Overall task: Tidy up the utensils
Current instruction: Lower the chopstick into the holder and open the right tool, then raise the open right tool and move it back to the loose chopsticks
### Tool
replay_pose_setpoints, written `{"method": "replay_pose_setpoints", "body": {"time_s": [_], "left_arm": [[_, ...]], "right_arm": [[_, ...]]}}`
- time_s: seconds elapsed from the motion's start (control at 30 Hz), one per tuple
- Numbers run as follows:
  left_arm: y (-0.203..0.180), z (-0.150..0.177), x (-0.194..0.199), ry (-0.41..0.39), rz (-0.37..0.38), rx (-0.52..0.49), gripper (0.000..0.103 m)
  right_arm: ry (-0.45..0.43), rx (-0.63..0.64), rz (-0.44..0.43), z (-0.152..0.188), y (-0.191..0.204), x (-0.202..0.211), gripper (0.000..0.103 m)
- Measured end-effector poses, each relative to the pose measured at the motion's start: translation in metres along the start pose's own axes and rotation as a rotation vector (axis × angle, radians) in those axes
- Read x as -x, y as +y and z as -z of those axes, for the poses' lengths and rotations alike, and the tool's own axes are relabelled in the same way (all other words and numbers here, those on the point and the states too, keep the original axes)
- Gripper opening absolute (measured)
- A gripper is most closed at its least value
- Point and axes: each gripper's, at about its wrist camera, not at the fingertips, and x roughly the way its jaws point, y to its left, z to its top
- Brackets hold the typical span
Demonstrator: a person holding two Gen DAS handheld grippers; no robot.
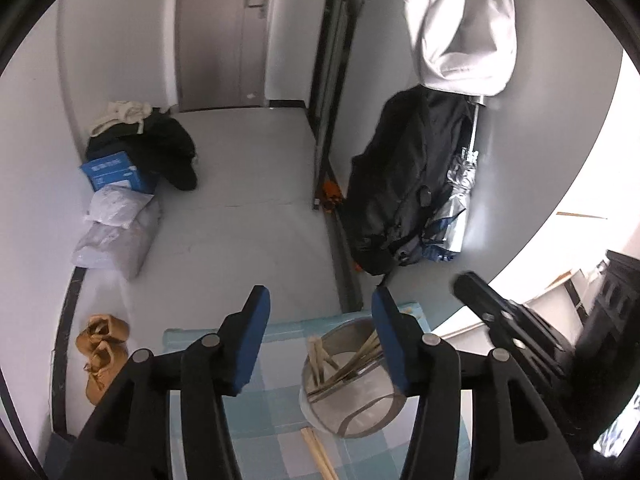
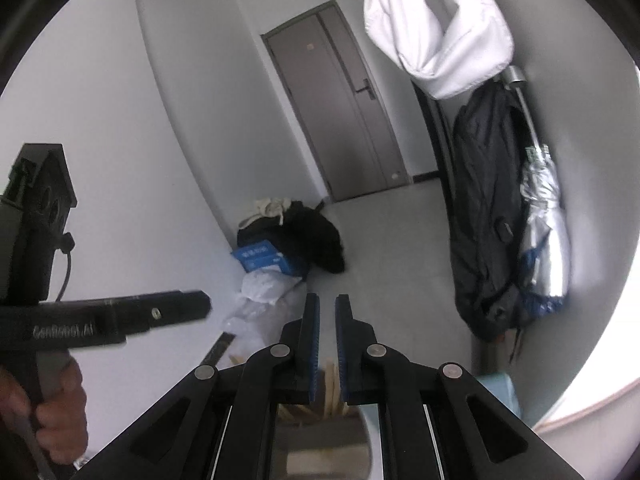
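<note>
1. Chopsticks (image 1: 340, 364) – pale wooden sticks, lying loosely crossed inside the metal bowl (image 1: 352, 412), ends leaning on its far rim.
2. Metal bowl standing on a blue-and-white checked cloth (image 1: 276, 412); every place below given relative to this bowl.
3. Two more loose sticks (image 1: 318, 454) flat on the cloth, just beside the bowl's near rim and outside it.
4. Left gripper (image 1: 316, 312) hovering above the bowl's left half, jaws parted with nothing between the blue pads (image 1: 250, 344); right-hand pad overlapping the bowl's rim in the left wrist view.
5. Right gripper (image 2: 327, 344) poised over the bowl, pads close together with a narrow gap – empty; stick ends (image 2: 330, 394) visible through that gap, below the pads.
6. Person's hand (image 2: 52, 412) wrapped round the left gripper's handle, left of the bowl in the right wrist view.
7. Beyond the bowl: grey floor, a brown door (image 2: 340, 104), a blue box (image 1: 114, 171) under dark clothes, white plastic bags (image 1: 116, 224).
8. Left of the bowl, on the floor: tan shoes (image 1: 102, 354).
9. Right of and beyond the bowl: a dark backpack (image 1: 408, 184) hanging under a white garment (image 1: 460, 28).
</note>
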Motion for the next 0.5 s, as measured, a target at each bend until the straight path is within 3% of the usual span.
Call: {"method": "replay_pose_setpoints", "body": {"time_s": [0.13,0.2,0.33,0.5], "left_arm": [[-0.001,0.009,0.019,-0.052,-0.035,0.001,0.049],[-0.003,0.014,0.027,-0.086,-0.050,-0.010,0.059],[-0.006,0.024,0.046,-0.160,-0.092,-0.025,0.067],[-0.009,0.040,0.069,-0.236,-0.151,-0.022,0.077]], "right_arm": [[-0.001,0.006,0.021,0.004,0.004,0.026,0.025],[-0.004,0.016,0.038,0.008,0.009,0.040,0.036],[-0.020,0.047,0.043,0.015,0.020,0.060,0.042],[-0.048,0.057,0.045,0.024,0.034,0.085,0.061]]}}
